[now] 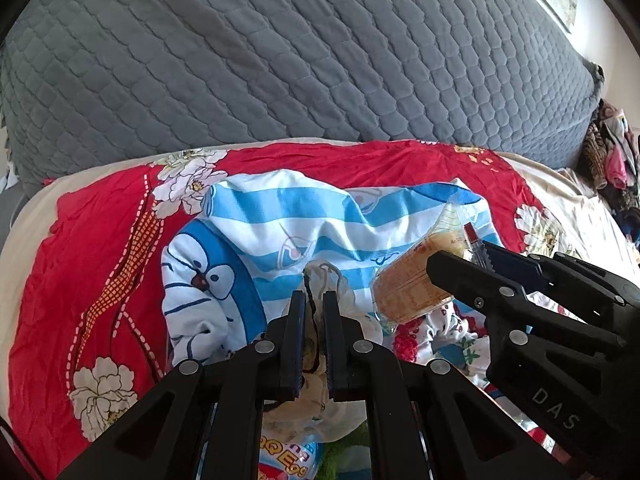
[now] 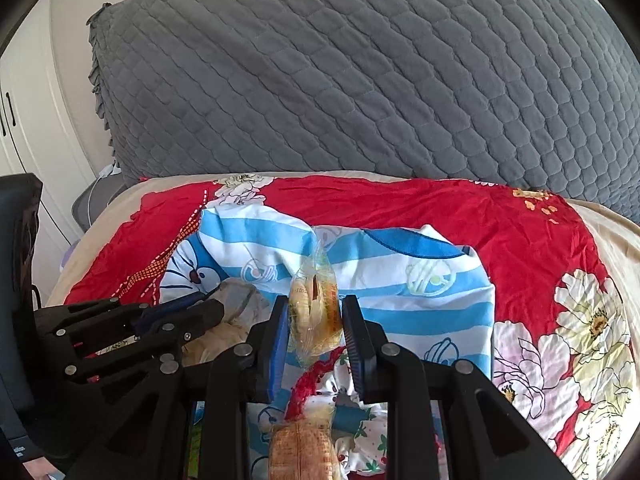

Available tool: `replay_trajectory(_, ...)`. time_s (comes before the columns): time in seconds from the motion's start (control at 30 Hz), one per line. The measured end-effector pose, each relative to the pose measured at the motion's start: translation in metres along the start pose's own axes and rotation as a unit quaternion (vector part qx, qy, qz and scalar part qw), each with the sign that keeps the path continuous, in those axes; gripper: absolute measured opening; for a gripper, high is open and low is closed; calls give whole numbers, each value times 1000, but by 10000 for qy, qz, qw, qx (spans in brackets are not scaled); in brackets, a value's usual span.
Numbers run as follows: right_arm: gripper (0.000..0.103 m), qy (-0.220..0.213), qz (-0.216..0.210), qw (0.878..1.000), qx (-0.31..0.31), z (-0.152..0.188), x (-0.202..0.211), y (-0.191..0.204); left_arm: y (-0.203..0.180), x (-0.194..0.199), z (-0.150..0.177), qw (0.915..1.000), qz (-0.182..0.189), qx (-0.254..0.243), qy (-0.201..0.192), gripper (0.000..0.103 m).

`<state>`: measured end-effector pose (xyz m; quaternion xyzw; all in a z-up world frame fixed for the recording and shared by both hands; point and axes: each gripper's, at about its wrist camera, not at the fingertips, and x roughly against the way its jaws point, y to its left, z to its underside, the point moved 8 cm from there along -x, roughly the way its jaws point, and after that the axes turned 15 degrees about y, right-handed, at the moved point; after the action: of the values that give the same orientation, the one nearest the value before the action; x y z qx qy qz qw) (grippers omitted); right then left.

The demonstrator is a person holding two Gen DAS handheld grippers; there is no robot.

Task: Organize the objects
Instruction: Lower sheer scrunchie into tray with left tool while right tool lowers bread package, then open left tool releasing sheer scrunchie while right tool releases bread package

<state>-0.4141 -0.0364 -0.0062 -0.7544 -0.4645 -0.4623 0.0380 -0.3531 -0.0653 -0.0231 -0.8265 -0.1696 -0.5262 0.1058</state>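
Mid-task, both hands loaded, above a bed. My left hand-held gripper (image 1: 314,300) is pinched almost fully together on the thin neck of a clear bag (image 1: 320,364) whose pale contents hang below the jaws. My right hand-held gripper (image 2: 316,312) clamps a wrapped bread (image 2: 316,308) between its blue pads (image 2: 280,344), jaws a little apart and pressing on the packet's sides. Both items hang over the near edge of the striped blue cartoon cloth (image 1: 256,232), which lies on a red floral sheet (image 1: 92,248) in front of a grey quilted pillow (image 1: 280,52).

Progress, as I judge it: two items picked, neither yet set down — no bin, box or tidy stack is visible, so where they are to go I cannot tell. More clutter lies under the grippers at the near side of the cartoon cloth, so a good share of the sorting seems to remain.

View differences:
- Left wrist view — shows the bread side-on in the right gripper, its printed wrapper and a red-labelled end; a heap of clothes (image 1: 612,148) right of the pillow; a printed packet (image 1: 288,460) at the bottom edge.
- Right wrist view — shows the bread end-on; a second bread packet (image 2: 304,448) and a cherry-print cloth (image 2: 368,432) lying below the jaws; white cupboard doors (image 2: 24,120) left of the pillow; the left gripper side-on with its bag bulging behind.
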Motion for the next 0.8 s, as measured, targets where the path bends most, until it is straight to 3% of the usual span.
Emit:
replay_trajectory(0.43,27,129,222,9997,49,0,-11,-5,1,-11,-2,10000,-27,59,58,9)
replay_trajectory(0.8,27,139,298,9994,58,1,-10,-7,0,-14,2,10000,-14,30,69,19)
